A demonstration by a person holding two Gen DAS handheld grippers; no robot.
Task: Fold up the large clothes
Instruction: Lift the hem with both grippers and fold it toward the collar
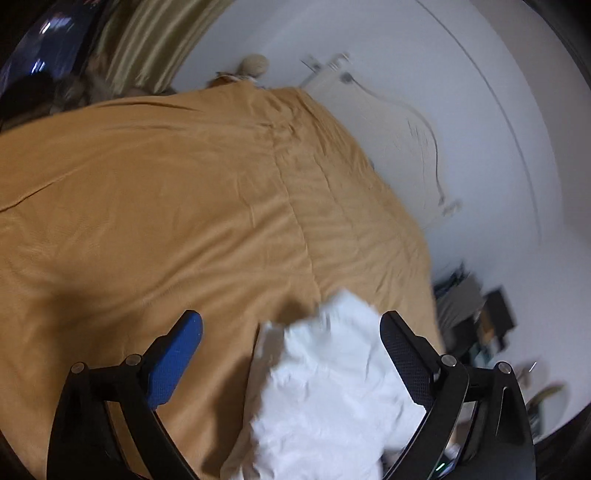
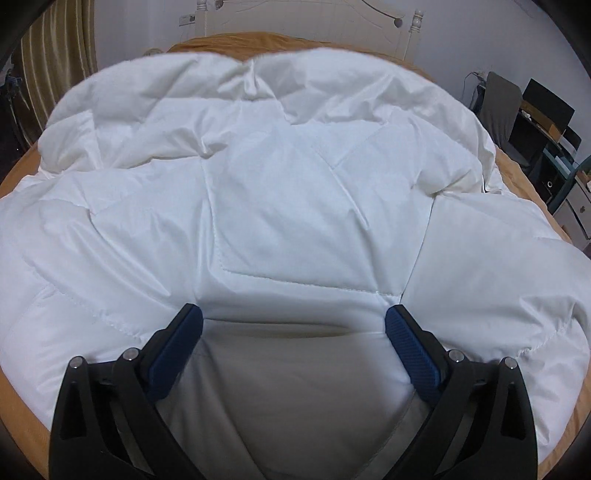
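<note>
White quilted padded garment (image 2: 288,192), puffy, stitched in large panels, creased. Lies spread wide across the bed's tan cover, filling most of the right wrist view. Far edge bunched and mounded up toward the headboard; near edge doubled over in a soft fold. In the left wrist view a crumpled, blurred white portion (image 1: 332,387) shows low in the frame.

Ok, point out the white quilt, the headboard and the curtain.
Quilt (image 2: 288,206): right wrist view, on its stitched middle panel.
Headboard (image 2: 402,35): right wrist view, on its white panel beside the right post.
Curtain (image 1: 147,40): left wrist view, on its striped folds.
</note>
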